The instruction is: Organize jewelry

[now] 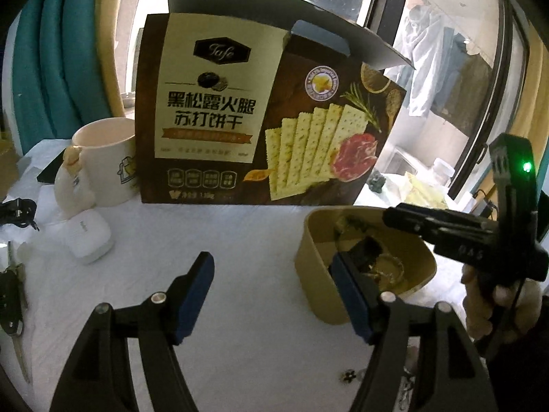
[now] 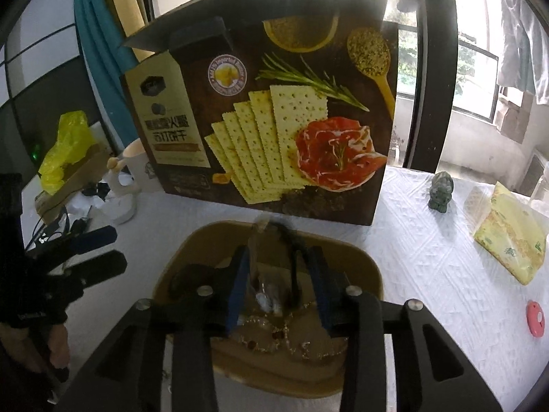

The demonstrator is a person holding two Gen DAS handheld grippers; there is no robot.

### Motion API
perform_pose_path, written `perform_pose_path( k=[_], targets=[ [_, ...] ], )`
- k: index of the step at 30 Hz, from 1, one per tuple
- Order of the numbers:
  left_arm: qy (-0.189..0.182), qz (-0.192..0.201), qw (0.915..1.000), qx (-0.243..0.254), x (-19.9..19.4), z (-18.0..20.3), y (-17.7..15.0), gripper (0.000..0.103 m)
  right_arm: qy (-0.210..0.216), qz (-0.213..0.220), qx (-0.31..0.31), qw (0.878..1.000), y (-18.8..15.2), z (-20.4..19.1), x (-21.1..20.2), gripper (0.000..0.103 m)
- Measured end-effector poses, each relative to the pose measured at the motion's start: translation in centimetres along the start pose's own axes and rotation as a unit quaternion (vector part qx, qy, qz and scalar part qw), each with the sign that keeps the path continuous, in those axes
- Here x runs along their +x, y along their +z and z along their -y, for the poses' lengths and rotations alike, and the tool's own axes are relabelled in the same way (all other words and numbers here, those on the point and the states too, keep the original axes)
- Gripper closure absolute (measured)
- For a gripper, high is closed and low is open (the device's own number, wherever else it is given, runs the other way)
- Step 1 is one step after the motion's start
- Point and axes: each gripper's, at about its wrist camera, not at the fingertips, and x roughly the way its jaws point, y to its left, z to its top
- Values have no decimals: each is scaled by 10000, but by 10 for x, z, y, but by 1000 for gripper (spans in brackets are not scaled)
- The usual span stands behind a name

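A tan bowl (image 2: 363, 274) stands on the white tablecloth and holds gold chains (image 2: 274, 340), a dark bead string (image 2: 291, 237) and a small clear bag (image 2: 267, 295). My right gripper (image 2: 279, 288) hangs over the bowl, jaws open, with the bag and bead string between the fingers; I cannot tell if they touch. The bowl also shows in the left wrist view (image 1: 315, 261). My left gripper (image 1: 271, 295) is open and empty above the cloth, its right finger at the bowl's left wall. A small flower-shaped earring (image 1: 349, 376) lies on the cloth near it.
A big cracker box (image 1: 240, 110) stands upright just behind the bowl. A white mug (image 1: 103, 161), a figurine (image 1: 73, 185) and a white case (image 1: 90, 238) are at the left. A green stone figure (image 2: 441, 192), a yellow packet (image 2: 507, 237) and a pink disc (image 2: 535, 317) are at the right.
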Motion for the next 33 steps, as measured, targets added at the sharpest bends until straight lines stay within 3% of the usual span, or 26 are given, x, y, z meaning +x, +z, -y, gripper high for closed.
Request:
perform_pose_path(
  k=[14,18,33],
  targets=[
    [-137,233,9995,-136,-31,2,-12,32,-128,-76,69,9999,-17,-12,-32,66],
    [22,290,9996,-61,-42,5,-19,32,-160,-61,106,9998,-30,-18,-46,64],
    [-64,-144,9999,62,-46,13,-67,32,-197,-512,250,9982,-98,-30,-56,59]
  ],
)
